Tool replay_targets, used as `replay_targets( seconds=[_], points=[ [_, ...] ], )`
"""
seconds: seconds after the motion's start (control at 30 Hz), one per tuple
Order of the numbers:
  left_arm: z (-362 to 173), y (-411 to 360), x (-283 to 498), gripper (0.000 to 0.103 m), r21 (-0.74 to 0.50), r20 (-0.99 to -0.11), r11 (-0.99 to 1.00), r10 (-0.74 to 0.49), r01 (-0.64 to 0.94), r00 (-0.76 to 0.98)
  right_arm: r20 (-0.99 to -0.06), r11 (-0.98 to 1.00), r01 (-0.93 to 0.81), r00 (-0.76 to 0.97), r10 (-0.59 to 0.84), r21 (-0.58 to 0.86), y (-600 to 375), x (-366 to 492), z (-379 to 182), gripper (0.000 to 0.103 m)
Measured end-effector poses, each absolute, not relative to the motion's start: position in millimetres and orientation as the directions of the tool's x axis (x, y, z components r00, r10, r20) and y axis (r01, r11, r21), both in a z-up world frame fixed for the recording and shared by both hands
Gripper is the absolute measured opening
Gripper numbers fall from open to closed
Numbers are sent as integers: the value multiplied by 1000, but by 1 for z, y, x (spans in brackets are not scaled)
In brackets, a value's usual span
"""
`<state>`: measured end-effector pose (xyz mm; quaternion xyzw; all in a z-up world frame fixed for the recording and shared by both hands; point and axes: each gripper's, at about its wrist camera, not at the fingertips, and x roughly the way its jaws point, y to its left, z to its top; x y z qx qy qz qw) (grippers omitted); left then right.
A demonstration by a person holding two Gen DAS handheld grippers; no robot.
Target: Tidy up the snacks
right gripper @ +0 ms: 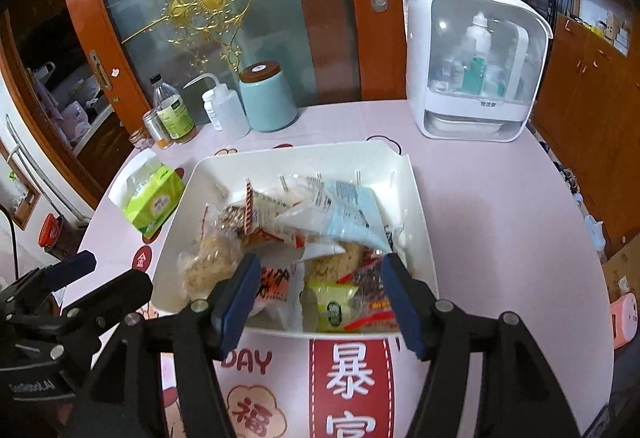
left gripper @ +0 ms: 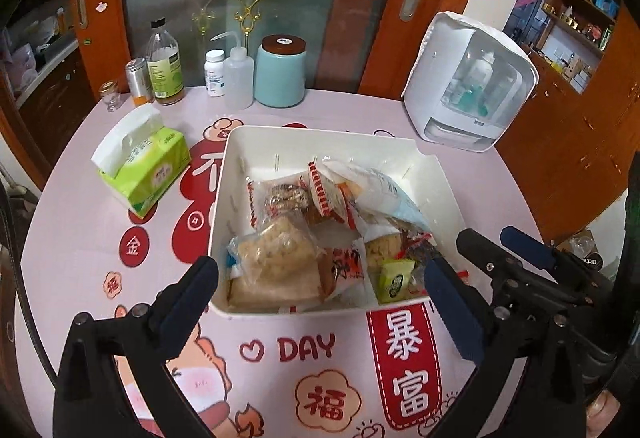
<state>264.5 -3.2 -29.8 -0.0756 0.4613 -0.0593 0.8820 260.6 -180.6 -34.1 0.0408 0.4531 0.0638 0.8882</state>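
Observation:
A white rectangular bin (left gripper: 320, 136) (right gripper: 416, 206) sits mid-table and holds several wrapped snacks: rice-crisp blocks (left gripper: 272, 250) (right gripper: 208, 258), a pale blue-and-white pouch (left gripper: 384, 194) (right gripper: 348, 210), red-striped packets (left gripper: 326, 190) and a small green packet (left gripper: 396, 278) (right gripper: 334, 304). My left gripper (left gripper: 320, 286) is open and empty, its fingers straddling the bin's near rim. My right gripper (right gripper: 320, 298) is open and empty, just above the bin's near edge; it also shows at the right of the left wrist view (left gripper: 508, 250).
A green tissue pack (left gripper: 148, 166) (right gripper: 154, 198) lies left of the bin. Bottles (left gripper: 164, 66) and a teal canister (left gripper: 280, 72) (right gripper: 266, 98) stand at the back. A white cabinet-like appliance (left gripper: 472, 82) (right gripper: 476, 66) stands back right. The table edge curves at right.

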Motion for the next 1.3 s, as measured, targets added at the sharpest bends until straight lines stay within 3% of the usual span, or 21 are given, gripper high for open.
replay_targets(
  seconds=[0.87, 1.3],
  points=[
    [37, -23, 69, 102, -70, -774, 997, -75, 33, 628, -829, 990, -104, 543, 135, 94, -196, 79, 3, 64],
    [32, -43, 18, 102, -39, -794, 999, -43, 20, 606, -812, 996, -65, 577, 91, 65, -202, 20, 21, 65]
  ],
)
